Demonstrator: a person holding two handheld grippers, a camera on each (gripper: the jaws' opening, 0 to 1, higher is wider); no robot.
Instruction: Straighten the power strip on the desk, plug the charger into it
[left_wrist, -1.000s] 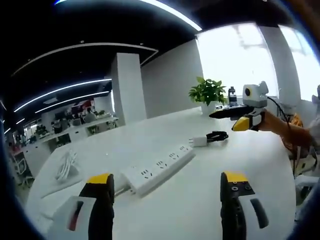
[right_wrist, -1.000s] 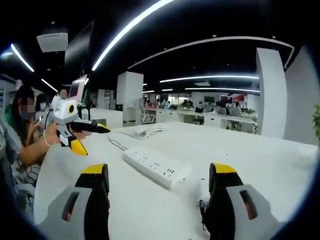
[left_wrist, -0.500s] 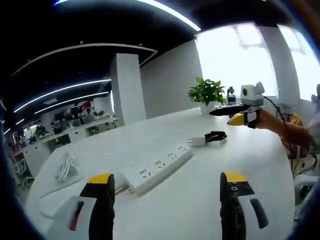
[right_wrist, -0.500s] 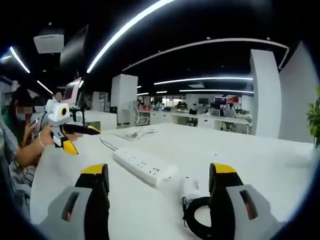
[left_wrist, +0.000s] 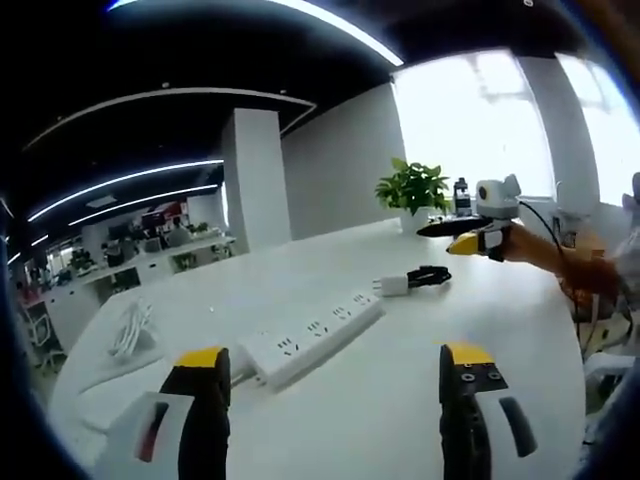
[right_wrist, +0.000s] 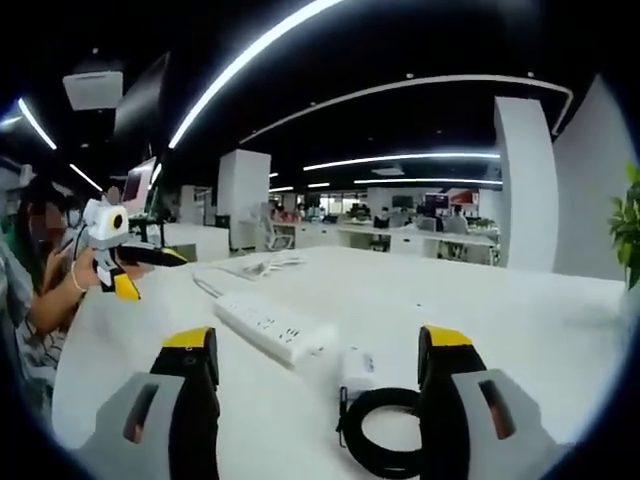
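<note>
power strip (left_wrist: 312, 336): long axis lower left to upper right
charger (right_wrist: 357, 371): just beyond strip's end, black cable (right_wrist: 385, 432) coiled
left tongs (left_wrist: 330, 392): wide apart, empty
right tongs (right_wrist: 318, 372): wide apart, empty

- In your left gripper view, the windows (left_wrist: 520, 110) at upper right are overexposed, washing out detail there.
- Ceiling light strips (right_wrist: 250, 60) bend into arcs from fisheye distortion.
- The white desk (left_wrist: 400, 350) is evenly lit; shadows on it are faint.
- Your own jaws at frame bottom appear soft-focused.
</note>
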